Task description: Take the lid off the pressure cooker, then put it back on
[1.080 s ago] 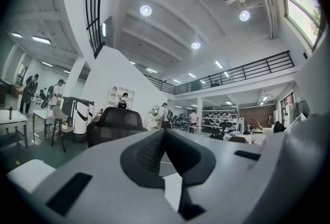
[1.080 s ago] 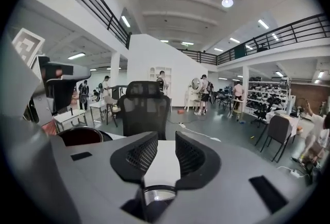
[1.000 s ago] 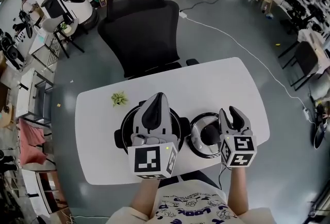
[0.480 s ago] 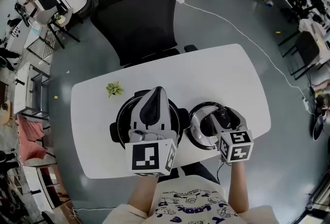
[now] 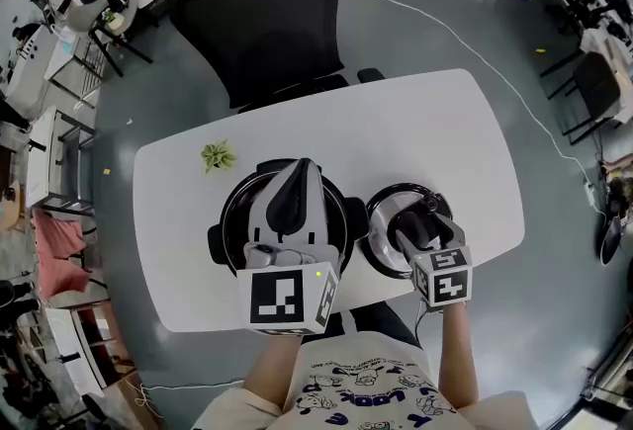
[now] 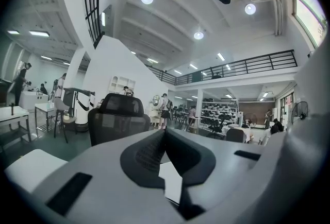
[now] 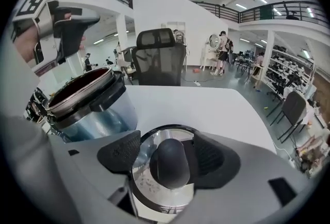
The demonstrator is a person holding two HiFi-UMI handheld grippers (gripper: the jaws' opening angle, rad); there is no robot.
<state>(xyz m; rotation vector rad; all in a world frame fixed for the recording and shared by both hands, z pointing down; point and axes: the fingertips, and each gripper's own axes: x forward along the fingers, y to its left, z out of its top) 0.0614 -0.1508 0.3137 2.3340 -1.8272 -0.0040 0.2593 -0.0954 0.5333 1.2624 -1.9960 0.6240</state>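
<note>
The pressure cooker pot (image 5: 230,213) stands uncovered at the table's left middle, dark inside, with steel walls (image 7: 87,102). My left gripper (image 5: 300,167) hovers above it, shut on nothing (image 6: 165,133) and pointing level towards the chair. The steel lid (image 5: 380,230) lies flat on the table right of the pot. My right gripper (image 5: 423,214) tilts down over it. Its jaws have just been opening and now stand wide on either side of the lid's black knob (image 7: 170,162). The pads (image 7: 119,153) do not press on the knob.
A small green plant (image 5: 219,157) sits at the white table's (image 5: 445,136) far left. A black office chair (image 5: 265,13) stands behind the table, and a cable (image 5: 465,47) runs across the floor. The lid lies close to the table's near edge.
My right gripper has sunk from above the lid down around its knob while its jaws spread wider. My left gripper has dropped a little over the pot, still shut.
</note>
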